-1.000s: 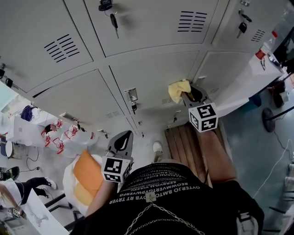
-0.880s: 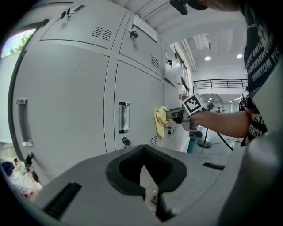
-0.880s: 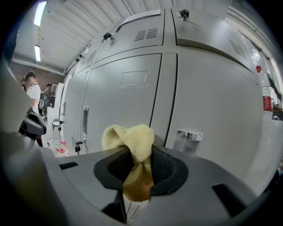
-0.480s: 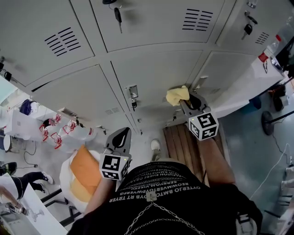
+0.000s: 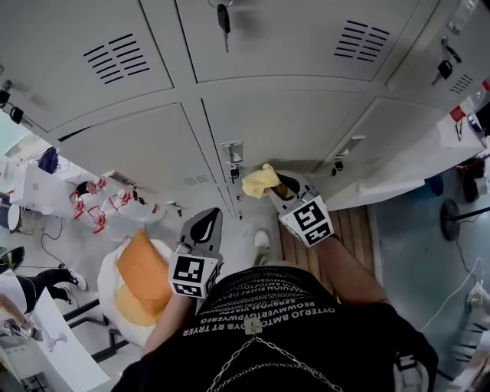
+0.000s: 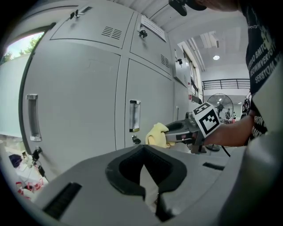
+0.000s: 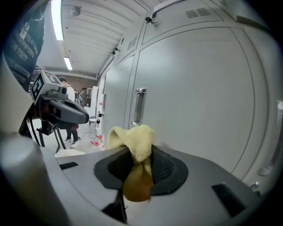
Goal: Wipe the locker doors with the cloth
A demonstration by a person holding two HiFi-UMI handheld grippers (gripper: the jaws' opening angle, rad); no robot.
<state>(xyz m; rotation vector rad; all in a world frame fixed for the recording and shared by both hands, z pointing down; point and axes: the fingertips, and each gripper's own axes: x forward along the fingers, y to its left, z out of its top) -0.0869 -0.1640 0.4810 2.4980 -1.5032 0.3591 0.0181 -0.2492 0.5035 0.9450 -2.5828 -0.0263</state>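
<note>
Grey locker doors [image 5: 145, 145] fill the top of the head view. A yellow cloth [image 5: 259, 181] is pinched in my right gripper [image 5: 274, 184], which is shut on it and holds it against the lower middle door, just right of that door's handle [image 5: 232, 151]. In the right gripper view the cloth [image 7: 132, 140] bulges out of the jaws in front of the door [image 7: 199, 97]. My left gripper [image 5: 205, 227] hangs lower left, away from the doors, shut with nothing in it. The left gripper view shows the cloth [image 6: 158, 134] beside the handle [image 6: 134, 115].
Keys [image 5: 224, 17] hang from locks on the upper doors. A white bag with an orange item [image 5: 138, 279] lies on the floor at the left, near red-and-white objects [image 5: 99, 216]. A wooden slatted board [image 5: 358, 223] lies at the right, below a white table [image 5: 413, 157].
My right gripper has carried the cloth leftward along the lower locker door, from near the right edge to beside the handle. The left gripper has hardly moved.
</note>
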